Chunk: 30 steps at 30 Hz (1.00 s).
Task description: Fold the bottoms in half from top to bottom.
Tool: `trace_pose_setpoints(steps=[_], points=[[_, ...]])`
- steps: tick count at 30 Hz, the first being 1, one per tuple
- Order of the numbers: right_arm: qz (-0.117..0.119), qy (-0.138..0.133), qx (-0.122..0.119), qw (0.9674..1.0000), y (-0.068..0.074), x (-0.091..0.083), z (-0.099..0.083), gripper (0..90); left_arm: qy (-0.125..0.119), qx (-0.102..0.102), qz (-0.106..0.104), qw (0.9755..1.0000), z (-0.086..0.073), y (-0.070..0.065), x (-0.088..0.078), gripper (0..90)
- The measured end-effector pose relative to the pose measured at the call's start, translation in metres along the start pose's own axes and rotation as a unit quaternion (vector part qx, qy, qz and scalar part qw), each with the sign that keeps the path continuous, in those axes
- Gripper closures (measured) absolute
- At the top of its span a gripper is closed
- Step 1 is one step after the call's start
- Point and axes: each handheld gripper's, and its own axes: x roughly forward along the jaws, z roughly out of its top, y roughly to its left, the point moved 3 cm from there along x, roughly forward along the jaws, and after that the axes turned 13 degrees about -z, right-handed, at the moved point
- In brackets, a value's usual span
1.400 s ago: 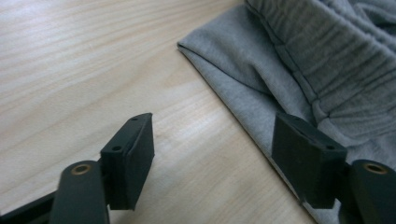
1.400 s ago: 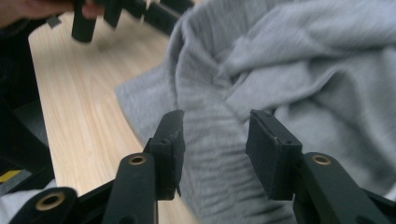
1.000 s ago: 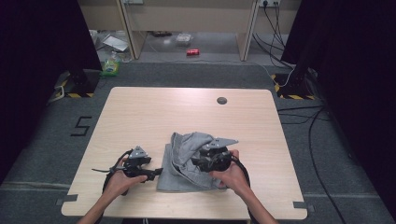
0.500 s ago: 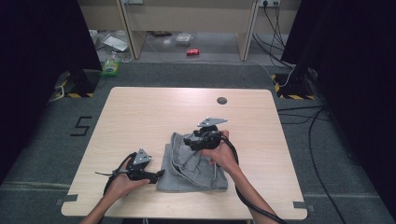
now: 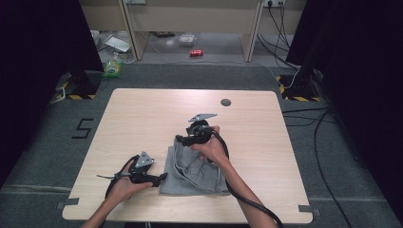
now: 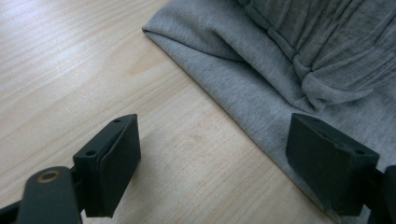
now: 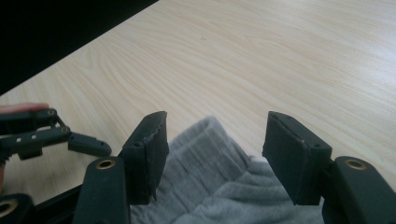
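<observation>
A grey garment (image 5: 195,171) lies folded on the near middle of the wooden table (image 5: 142,114). My left gripper (image 5: 163,177) rests low at the garment's left edge. Its jaws are open and have just been opening, with bare table and the garment's hem (image 6: 261,126) between them (image 6: 215,140). My right gripper (image 5: 180,139) hovers over the garment's far edge, pointing left. Its jaws (image 7: 212,135) are also open and have just been opening. The ribbed grey edge (image 7: 210,182) sits just below them, untouched by the pads. The left gripper's fingers (image 7: 86,142) show farther off in the right gripper view.
A round cable hole (image 5: 225,101) sits near the table's far edge. The right gripper's black cable (image 5: 247,202) trails off the near edge. Beyond the table, a red can (image 5: 196,52) and clutter lie on the floor. Bare wood surrounds the garment.
My right gripper has moved from the garment's near right side to its far edge. The raised fold it was at now lies flat. The left hand has stayed put.
</observation>
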Motion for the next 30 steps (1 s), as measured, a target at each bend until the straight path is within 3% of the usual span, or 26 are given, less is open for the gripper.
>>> trace_pose_setpoints(steps=[10, 13, 15, 16, 17, 20, 24, 30], points=[[-0.011, 0.017, -0.001, 0.9998, 0.003, 0.017, 0.006, 45.5, 0.000, 0.000, 0.000, 1.0000, 0.000, 0.000, 0.000, 17.0], [-0.017, 0.030, -0.006, 0.9994, 0.005, 0.022, 0.006, 53.9, 0.000, 0.000, 0.000, 1.0000, 0.000, 0.000, 0.000, 17.0], [-0.021, 0.038, -0.010, 0.9990, 0.007, 0.022, 0.005, 65.5, 0.000, 0.000, 0.000, 1.0000, 0.000, 0.000, 0.000, 17.0], [-0.021, 0.038, -0.010, 0.9990, 0.007, 0.022, 0.005, 65.5, 0.000, 0.000, 0.000, 1.0000, 0.000, 0.000, 0.000, 17.0], [-0.020, 0.035, -0.022, 0.9990, 0.009, 0.019, 0.004, 75.0, 0.000, 0.000, 0.000, 1.0000, 0.000, 0.000, 0.000, 17.0], [-0.027, 0.020, -0.039, 0.9987, 0.011, 0.005, -0.001, 82.6, 0.000, 0.000, 0.000, 1.0000, 0.000, 0.000, 0.000, 17.0], [-0.035, -0.005, -0.046, 0.9983, 0.012, -0.027, -0.012, 86.1, 0.000, 0.000, 0.000, 1.0000, 0.000, 0.000, 0.000, 17.0], [-0.032, -0.058, -0.037, 0.9971, 0.015, -0.081, -0.026, 86.7, 0.000, 0.000, 0.000, 1.0000, 0.000, 0.000, 0.000, 17.0]])
